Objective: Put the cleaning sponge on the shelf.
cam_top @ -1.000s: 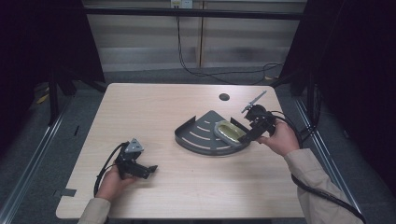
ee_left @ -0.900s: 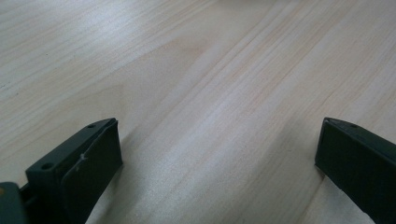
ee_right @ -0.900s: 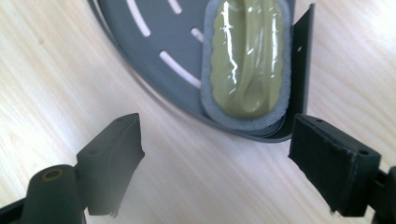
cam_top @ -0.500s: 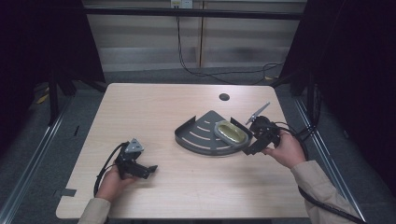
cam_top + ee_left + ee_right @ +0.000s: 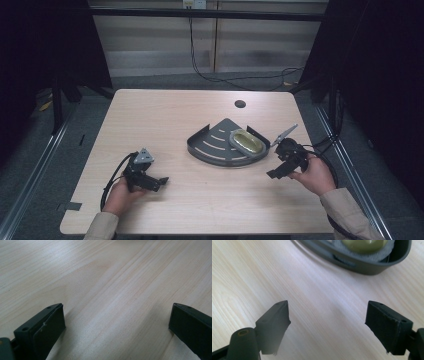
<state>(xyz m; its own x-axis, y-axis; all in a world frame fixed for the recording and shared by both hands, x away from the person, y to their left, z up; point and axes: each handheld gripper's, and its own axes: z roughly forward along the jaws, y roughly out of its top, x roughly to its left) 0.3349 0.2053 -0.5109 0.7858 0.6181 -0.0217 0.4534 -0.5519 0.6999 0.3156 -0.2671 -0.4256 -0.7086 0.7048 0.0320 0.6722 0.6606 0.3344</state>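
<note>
A dark grey fan-shaped tray (image 5: pixel 212 147) lies right of the table's middle, its curved rim (image 5: pixel 359 266) toward the person. Inside its right corner rests an oval yellow-green pad with a pale border (image 5: pixel 246 141), seen close as a green oval (image 5: pixel 364 243). My right gripper (image 5: pixel 274 173) hovers open over bare wood just right and in front of the tray, jaws wide apart (image 5: pixel 327 322). My left gripper (image 5: pixel 161 182) sits low at the front left, open over bare tabletop (image 5: pixel 117 322), nothing between its jaws.
A small dark round hole (image 5: pixel 240 104) marks the table's far side. The wooden table (image 5: pixel 165 120) has rounded corners; beyond its edges are metal rails and dark floor with cables (image 5: pixel 235 80). Black cables trail from both grippers.
My right gripper has drawn back from the tray's right corner toward the person and lower, leaving the pad in the tray. The left gripper has stayed put.
</note>
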